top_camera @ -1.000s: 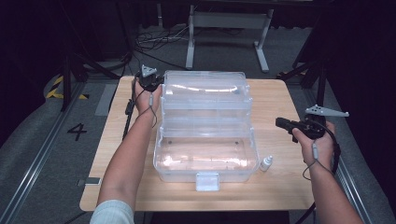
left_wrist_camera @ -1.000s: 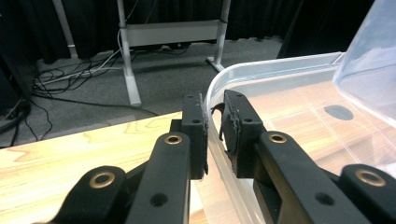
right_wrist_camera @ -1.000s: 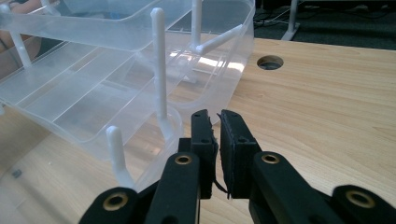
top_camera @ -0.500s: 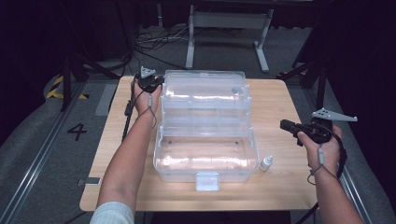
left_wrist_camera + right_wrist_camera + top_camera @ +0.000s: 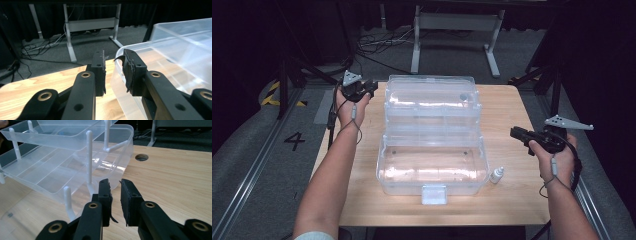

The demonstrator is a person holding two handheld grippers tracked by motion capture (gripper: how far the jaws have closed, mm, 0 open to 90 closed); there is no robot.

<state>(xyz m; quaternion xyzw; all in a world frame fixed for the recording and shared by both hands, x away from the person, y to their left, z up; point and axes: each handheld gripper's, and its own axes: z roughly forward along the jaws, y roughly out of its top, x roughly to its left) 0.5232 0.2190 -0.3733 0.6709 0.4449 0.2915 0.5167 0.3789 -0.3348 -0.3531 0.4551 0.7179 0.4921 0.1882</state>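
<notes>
A clear plastic tiered box (image 5: 432,145) stands open in the middle of the wooden table (image 5: 507,105), its trays fanned out towards the back. My left gripper (image 5: 368,89) is at the box's back left corner. In the left gripper view its jaws (image 5: 113,72) have just been opening and stand apart, with the box's rim (image 5: 160,45) just beyond the right jaw and nothing pressed between the pads. My right gripper (image 5: 518,134) hovers right of the box. Its jaws (image 5: 115,195) have also just been opening, with a narrow empty gap, and they point at the trays (image 5: 62,160) and their upright link arms (image 5: 89,157).
A small white bottle (image 5: 496,175) stands on the table by the box's front right corner. A round cable hole (image 5: 141,157) is in the tabletop behind the box. The box's front latch (image 5: 434,194) reaches near the table's front edge. Desk legs and cables (image 5: 70,37) lie on the floor beyond.
My left gripper has drawn a little away from the box's back left corner, towards the left. The right hand has barely shifted.
</notes>
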